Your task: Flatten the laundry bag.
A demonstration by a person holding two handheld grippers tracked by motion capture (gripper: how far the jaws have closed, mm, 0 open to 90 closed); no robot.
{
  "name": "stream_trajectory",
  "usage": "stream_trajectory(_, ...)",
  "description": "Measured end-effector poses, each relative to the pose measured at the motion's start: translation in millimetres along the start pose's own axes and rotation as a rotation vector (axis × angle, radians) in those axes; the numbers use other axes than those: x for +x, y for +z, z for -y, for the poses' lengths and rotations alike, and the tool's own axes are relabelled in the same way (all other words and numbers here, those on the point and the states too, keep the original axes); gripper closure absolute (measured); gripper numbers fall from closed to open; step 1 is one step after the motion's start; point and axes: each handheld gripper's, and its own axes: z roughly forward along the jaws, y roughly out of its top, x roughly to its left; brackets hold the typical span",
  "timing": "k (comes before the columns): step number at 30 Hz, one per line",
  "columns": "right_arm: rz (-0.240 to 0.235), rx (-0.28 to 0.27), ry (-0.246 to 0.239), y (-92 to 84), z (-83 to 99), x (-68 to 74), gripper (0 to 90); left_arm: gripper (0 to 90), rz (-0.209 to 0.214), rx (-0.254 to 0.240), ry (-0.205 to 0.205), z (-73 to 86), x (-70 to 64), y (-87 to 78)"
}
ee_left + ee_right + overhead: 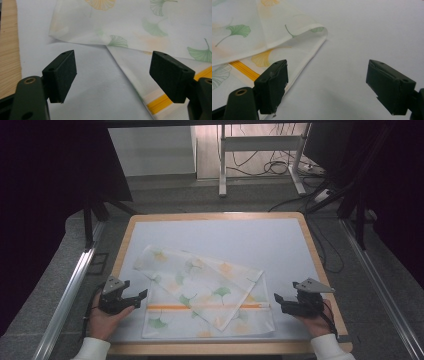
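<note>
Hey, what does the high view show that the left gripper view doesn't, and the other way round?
High view alone: the whole leaf-print cloth bag folded over itself, both hands with the left gripper and right gripper open beside it, and a metal stand beyond the table. Left gripper view alone: close detail of the ginkgo leaf print near the fold. Both share: the bag's orange zip, the white mat and the table's wooden edge.

thin printed cloth bag [200,292], matt

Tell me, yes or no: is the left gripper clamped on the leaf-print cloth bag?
No: in the left gripper view the left gripper stands open above the white mat, beside the cloth bag, with nothing between its pads.
</note>
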Motion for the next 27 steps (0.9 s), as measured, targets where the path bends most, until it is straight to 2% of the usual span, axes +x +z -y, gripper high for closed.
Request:
stream_trajectory(4,-0.039,0.013,0.019,2.9,-0.2,-1.9,19.8,23.4,0.029,-0.003,-0.005,-0.4,-2.5,-1.1)
stream_trajectory(7,-0.049,0.022,0.017,3.0,-0.2,-1.3,21.4,23.4,0.027,0.004,0.017,0.9,-5.2,-0.9)
stream_trajectory(10,-0.056,0.027,0.011,2.7,-0.2,0.4,22.5,22.9,0.046,0.009,0.018,0.7,-7.0,-2.2)
stream_trajectory(15,-0.054,0.043,0.008,2.6,-0.4,2.5,24.9,23.2,0.038,0.002,0.030,-2.0,-12.5,-2.0)
stream_trajectory(21,-0.068,0.042,0.003,3.1,-3.3,4.9,25.6,25.5,0.038,0.018,0.031,-3.7,-15.6,2.2)
stream_trajectory(23,-0.074,0.032,0.016,1.5,-4.1,5.3,25.7,28.1,0.029,0.019,0.042,-3.7,-16.5,3.6)
stream_trajectory(24,-0.092,0.023,0.057,-0.3,-6.1,4.2,26.1,28.6,0.029,0.022,0.048,-3.3,-17.1,4.3)
stream_trajectory(27,-0.105,0.006,0.063,-2.8,-11.9,5.4,28.9,28.5,0.039,0.018,0.051,-2.6,-18.9,3.9)
